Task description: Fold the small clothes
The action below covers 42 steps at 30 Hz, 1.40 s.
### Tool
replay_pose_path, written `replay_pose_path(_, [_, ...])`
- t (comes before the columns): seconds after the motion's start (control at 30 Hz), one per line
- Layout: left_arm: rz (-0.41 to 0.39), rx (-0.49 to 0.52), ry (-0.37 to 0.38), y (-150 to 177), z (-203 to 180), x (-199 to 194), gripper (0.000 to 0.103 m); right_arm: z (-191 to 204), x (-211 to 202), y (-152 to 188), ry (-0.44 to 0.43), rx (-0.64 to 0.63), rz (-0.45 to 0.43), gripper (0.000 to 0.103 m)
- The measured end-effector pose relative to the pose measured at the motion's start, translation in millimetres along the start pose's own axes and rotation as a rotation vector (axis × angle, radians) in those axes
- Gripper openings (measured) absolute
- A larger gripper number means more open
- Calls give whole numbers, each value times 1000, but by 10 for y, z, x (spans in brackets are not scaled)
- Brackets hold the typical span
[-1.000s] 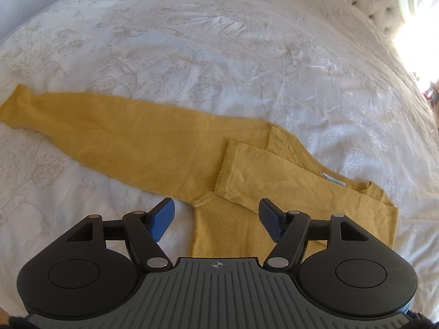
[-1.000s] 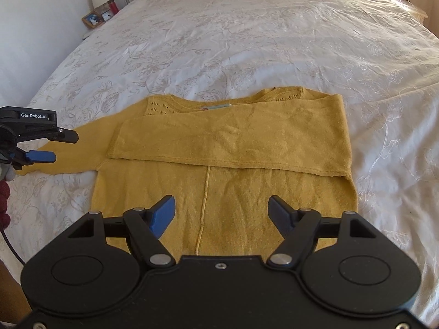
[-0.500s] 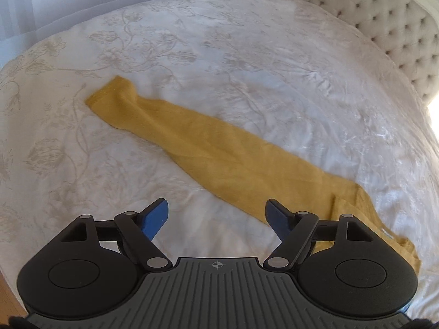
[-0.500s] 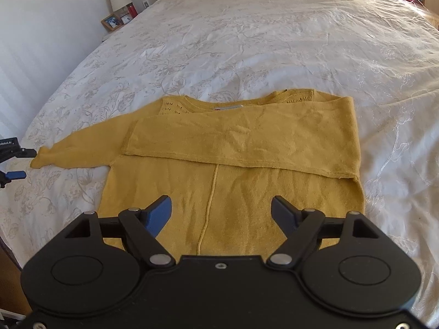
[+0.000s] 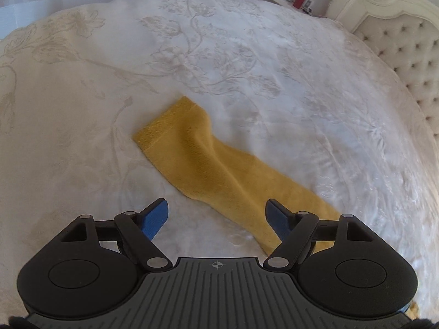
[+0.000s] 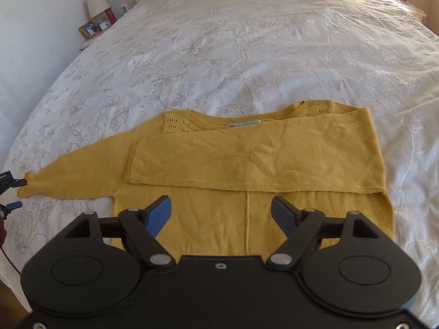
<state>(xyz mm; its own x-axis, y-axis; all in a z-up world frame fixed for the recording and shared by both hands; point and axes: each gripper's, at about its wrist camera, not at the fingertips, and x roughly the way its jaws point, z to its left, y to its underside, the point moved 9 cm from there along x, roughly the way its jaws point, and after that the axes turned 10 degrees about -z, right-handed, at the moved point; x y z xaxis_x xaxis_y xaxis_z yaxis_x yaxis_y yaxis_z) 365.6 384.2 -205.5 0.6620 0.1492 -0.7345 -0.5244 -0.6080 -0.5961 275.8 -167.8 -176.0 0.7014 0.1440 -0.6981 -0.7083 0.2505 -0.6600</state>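
1. Left wrist view: your left tool (image 5: 216,213) is released, blue pads spread wide with nothing between them, hovering over the bed (image 5: 247,68).
2. Same view: the sweater's unfolded sleeve (image 5: 219,170) lies flat on the bedspread, cuff (image 5: 159,126) ahead of the tool at centre frame. The sleeve runs back under the right pad (image 5: 277,216). No contact visible.
3. Right wrist view: your right tool (image 6: 221,213) is also released, pads apart and empty, above the lower half of the yellow sweater (image 6: 247,219).
4. Same view: the sweater lies flat on the bed, neckline away from you. One sleeve (image 6: 274,159) is folded across the chest; the other stretches out to the left.
5. Same view: the left tool shows at the left edge, just beside that sleeve's cuff.
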Motion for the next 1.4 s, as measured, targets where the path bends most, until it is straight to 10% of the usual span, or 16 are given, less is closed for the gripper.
replay_pose_path(0.47, [6, -13, 59, -211, 280, 447, 73, 513, 251, 8, 24, -14, 55, 81])
replay_pose_path(0.6, [-33, -33, 85, -246, 373, 355, 8, 649, 286, 61, 12, -55, 81, 82])
replay_pose_path(0.73, [-66, -80, 140, -354, 345, 183, 8, 725, 307, 125, -4, -75, 100, 82])
replay_pose_path(1.1, [-235, 77, 398, -630, -895, -783, 8, 705, 177, 228, -56, -79, 93, 82])
replay_pose_path(1.4, [-278, 230, 617, -86, -2393, -1431, 8, 267, -47, 264, -75, -56, 52, 82])
